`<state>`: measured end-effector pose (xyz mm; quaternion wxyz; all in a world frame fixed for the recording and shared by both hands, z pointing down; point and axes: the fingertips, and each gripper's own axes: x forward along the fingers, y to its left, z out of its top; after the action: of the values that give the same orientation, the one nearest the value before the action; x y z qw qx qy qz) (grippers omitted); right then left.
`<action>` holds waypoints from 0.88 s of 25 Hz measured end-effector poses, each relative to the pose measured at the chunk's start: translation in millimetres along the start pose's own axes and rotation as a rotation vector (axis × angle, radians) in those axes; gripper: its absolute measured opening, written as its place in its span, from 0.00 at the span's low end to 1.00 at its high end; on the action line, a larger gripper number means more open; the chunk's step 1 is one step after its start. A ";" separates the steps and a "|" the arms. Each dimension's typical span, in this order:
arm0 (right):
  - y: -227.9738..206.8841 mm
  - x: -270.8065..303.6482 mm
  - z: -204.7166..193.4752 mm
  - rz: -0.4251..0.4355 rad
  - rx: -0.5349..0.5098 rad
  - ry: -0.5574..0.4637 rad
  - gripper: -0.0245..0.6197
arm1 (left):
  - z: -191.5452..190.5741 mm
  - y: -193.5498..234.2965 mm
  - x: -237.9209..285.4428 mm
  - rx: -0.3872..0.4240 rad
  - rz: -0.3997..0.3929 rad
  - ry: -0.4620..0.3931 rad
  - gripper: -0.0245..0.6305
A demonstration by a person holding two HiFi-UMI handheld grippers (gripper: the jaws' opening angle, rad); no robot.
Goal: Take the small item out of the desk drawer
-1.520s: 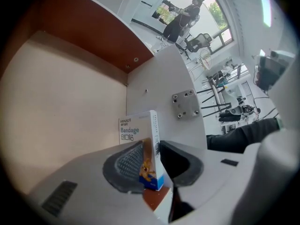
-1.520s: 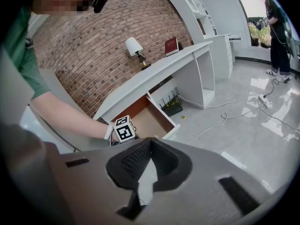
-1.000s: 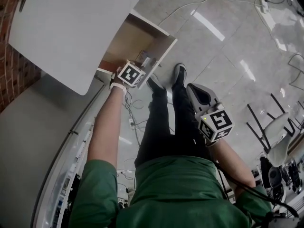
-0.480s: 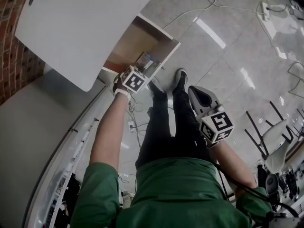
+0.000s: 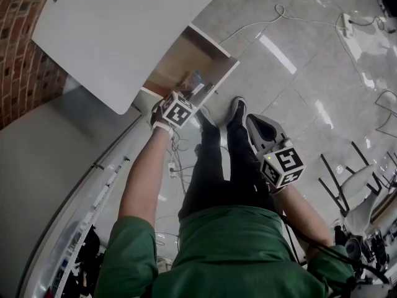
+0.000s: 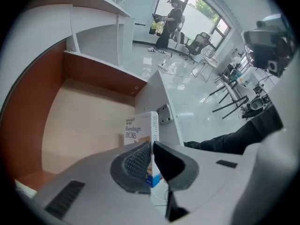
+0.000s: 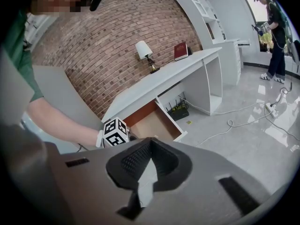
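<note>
"Gripping what, that left hand-held gripper (image 6: 151, 145)?"
"Bandage box (image 6: 139, 128). Its jaws have just been closing on it, at the open drawer (image 6: 79, 121), frame centre. Right hand-held gripper (image 7: 150, 140): jaws together, empty."

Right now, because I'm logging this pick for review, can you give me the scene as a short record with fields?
Drawer: pulled open under the white desk top
Item: bandage box, upright, over the Drawer
Left gripper: jaws have just been closing, shut on the bandage box
Right gripper: shut, nothing between its jaws, held away from the Drawer
Status: box gripped, not yet clear of the Drawer
</note>
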<state>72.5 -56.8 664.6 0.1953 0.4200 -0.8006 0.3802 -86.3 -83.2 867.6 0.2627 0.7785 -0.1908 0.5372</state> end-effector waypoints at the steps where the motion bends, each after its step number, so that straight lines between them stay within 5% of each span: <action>1: 1.2 -0.3 2.3 0.002 -0.003 -0.004 0.04 | 1.5 -0.3 -3.9 0.001 0.004 -0.005 0.07; 22: 24.9 -33.7 71.5 0.041 -0.097 -0.105 0.04 | 57.4 -30.4 -117.7 -0.046 0.094 -0.189 0.07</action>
<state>71.8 -85.4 586.8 0.1655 0.4129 -0.8356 0.3223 -67.6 -92.7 734.8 0.2358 0.8098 -0.2631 0.4684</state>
